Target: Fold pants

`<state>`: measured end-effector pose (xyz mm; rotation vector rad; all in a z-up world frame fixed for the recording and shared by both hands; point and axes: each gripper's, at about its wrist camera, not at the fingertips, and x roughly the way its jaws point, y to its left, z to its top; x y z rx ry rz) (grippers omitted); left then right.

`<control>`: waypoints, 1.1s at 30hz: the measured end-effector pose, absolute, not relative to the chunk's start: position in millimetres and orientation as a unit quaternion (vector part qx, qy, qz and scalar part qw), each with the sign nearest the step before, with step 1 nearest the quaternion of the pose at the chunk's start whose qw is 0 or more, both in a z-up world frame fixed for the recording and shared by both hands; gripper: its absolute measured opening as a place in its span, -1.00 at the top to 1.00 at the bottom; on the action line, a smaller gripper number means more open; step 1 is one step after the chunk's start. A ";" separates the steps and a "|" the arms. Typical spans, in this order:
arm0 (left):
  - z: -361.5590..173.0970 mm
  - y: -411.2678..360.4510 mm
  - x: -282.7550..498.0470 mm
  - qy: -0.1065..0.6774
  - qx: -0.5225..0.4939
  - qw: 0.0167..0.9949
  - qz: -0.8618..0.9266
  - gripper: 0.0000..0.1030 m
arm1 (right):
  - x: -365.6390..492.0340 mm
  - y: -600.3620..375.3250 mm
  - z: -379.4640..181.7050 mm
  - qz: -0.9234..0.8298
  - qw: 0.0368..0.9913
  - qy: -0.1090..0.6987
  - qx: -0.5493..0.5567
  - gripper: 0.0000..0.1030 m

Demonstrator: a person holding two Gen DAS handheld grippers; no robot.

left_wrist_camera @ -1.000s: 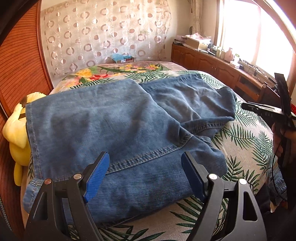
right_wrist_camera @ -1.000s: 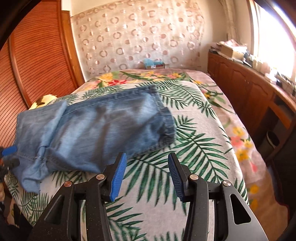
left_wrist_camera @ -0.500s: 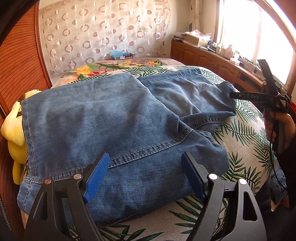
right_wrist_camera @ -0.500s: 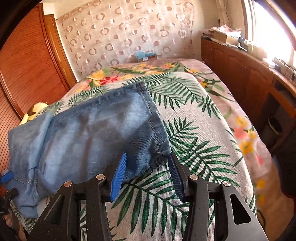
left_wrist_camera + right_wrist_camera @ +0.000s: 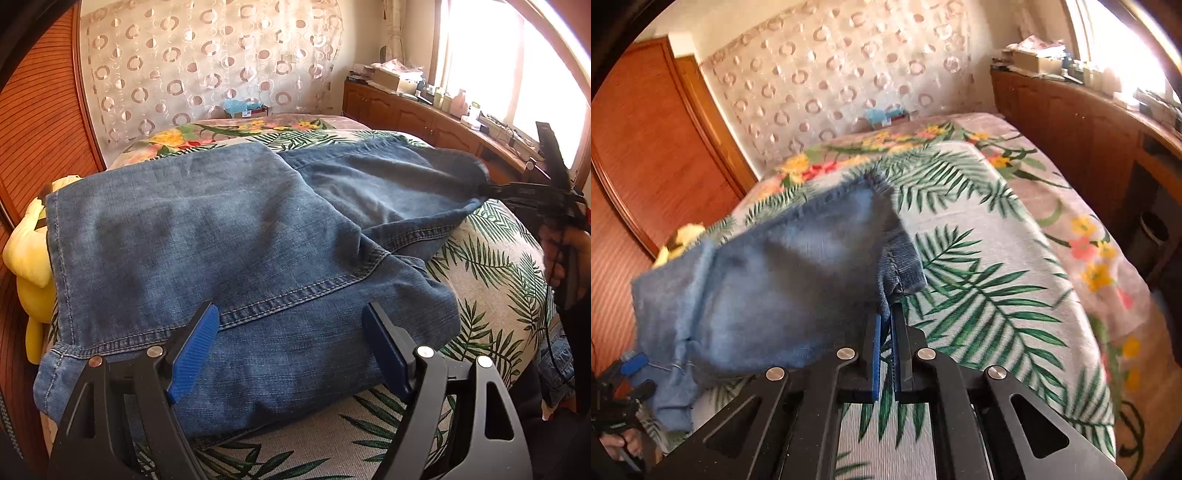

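Blue denim pants (image 5: pixel 229 251) lie folded on the leaf-print bed, waist end toward me in the left wrist view, legs running to the right. My left gripper (image 5: pixel 291 332) is open and hovers over the near waist part, touching nothing I can see. My right gripper (image 5: pixel 886 317) is shut on the hem corner of the pant leg (image 5: pixel 812 280) and lifts it off the bed. In the left wrist view the right gripper (image 5: pixel 491 190) shows at the right, pinching that hem.
A yellow plush toy (image 5: pixel 29 254) sits at the bed's left edge against the wooden headboard (image 5: pixel 33 122). A wooden cabinet (image 5: pixel 1082 122) with clutter runs along the window side. The bedspread (image 5: pixel 990 280) to the right of the pants is bare. A small box (image 5: pixel 245 109) sits at the far end.
My right gripper moved in to the pant leg hem, closed on it and raised the corner. My left gripper stayed open, drifting slightly over the waist.
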<state>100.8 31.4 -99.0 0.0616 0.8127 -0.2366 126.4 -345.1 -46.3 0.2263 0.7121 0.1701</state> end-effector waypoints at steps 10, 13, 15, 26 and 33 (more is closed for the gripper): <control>-92.3 37.4 99.7 0.386 0.022 0.916 -0.106 -0.56 | 109.8 -347.6 -40.7 0.075 0.937 0.331 0.084 0.94; -86.5 39.6 98.6 0.380 0.019 0.919 -0.104 -0.56 | 112.3 -340.5 -30.0 0.085 0.941 0.320 0.073 0.94; -82.5 41.2 99.2 0.375 0.019 0.921 -0.102 -0.56 | 111.3 -334.6 -20.8 0.095 0.944 0.308 0.064 0.94; -57.9 68.1 82.4 0.342 0.003 0.936 -0.085 -0.56 | 101.8 -247.9 48.6 0.187 0.950 0.250 -0.013 0.94; -48.3 90.0 70.6 0.331 0.004 0.942 -0.063 -0.56 | 90.4 -171.9 76.2 0.289 0.930 0.222 -0.049 0.94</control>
